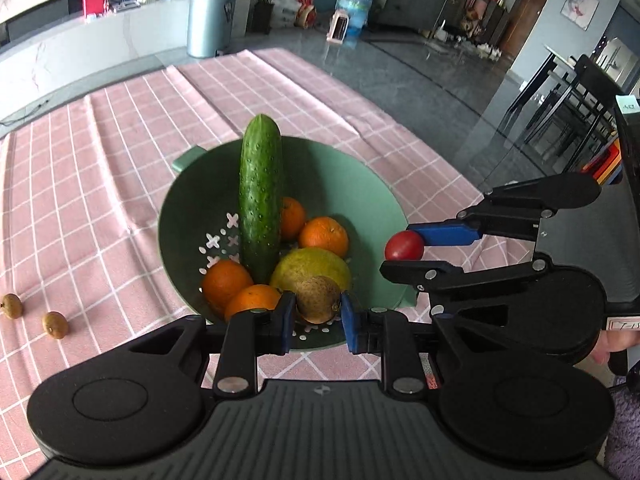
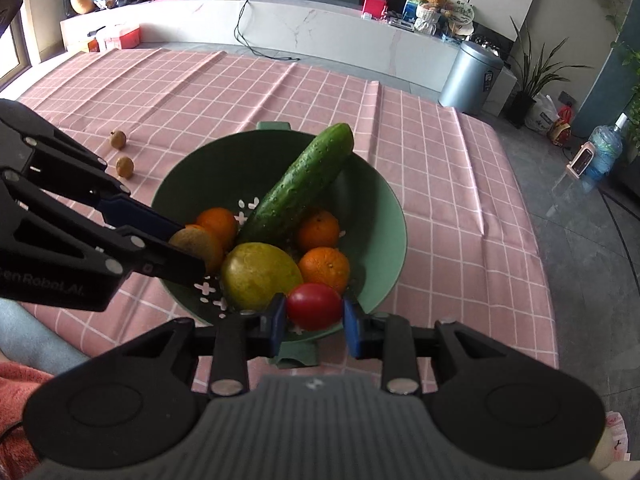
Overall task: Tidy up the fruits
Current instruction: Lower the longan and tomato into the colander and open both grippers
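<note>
Pinching a brown longan [image 1: 318, 299] and a glossy red tomato [image 2: 315, 306], both jaws hover over the colander [image 2: 376, 216].

"en Robot AI" on left gripper [image 2: 188, 250]

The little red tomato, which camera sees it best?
The right wrist view: the tomato sits big and close between the right gripper fingers. The left wrist view shows it smaller, off to the side, partly hidden.
</note>
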